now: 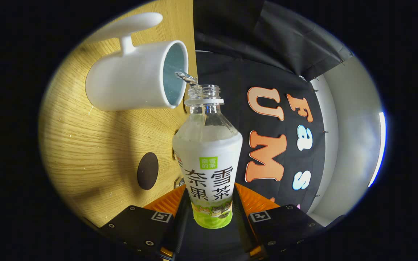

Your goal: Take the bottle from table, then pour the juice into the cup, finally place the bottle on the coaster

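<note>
My gripper [209, 214] is shut on a clear plastic bottle [208, 159] with a white and green label, held between both fingers and tipped over sideways toward the table. The bottle has no cap, and its open neck [204, 95] points at the mouth of a white cup [136, 78] with a handle that stands on the wooden table [85, 145]. A thin stream of clear liquid [186, 77] runs from the neck into the cup's pale blue inside. A dark round coaster [147, 170] lies on the table beside the bottle's body, nearer the fingers than the cup.
The table edge [195, 47] runs just past the cup's mouth, with the booth's black cloth wall beyond it. A pale wall with a bright light strip [377, 148] stands past the cloth.
</note>
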{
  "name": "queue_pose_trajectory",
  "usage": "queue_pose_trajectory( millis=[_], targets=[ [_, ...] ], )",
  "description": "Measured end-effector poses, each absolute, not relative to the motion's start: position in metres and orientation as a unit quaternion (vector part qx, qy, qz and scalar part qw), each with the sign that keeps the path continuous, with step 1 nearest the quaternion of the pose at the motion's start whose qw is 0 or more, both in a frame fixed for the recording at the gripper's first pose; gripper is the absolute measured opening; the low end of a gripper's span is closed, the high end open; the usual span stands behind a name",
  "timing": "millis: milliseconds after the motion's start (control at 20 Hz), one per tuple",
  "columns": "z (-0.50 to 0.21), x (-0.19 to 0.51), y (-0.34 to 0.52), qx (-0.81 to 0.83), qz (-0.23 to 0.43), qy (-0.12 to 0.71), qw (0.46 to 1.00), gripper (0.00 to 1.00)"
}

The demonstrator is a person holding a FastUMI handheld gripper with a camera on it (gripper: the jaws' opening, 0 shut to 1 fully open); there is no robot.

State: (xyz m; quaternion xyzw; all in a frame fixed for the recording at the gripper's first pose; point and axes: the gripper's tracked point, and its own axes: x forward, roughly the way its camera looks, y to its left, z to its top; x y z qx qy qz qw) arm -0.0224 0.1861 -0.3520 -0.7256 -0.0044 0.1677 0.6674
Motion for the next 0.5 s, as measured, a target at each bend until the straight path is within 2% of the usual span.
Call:
queue_pose_trajectory(
  millis=[500],
  targets=[
    [-0.3441, -0.0143, 0.185, -0.746, 0.164, -0.023, 0.645, 0.63]
  ],
)
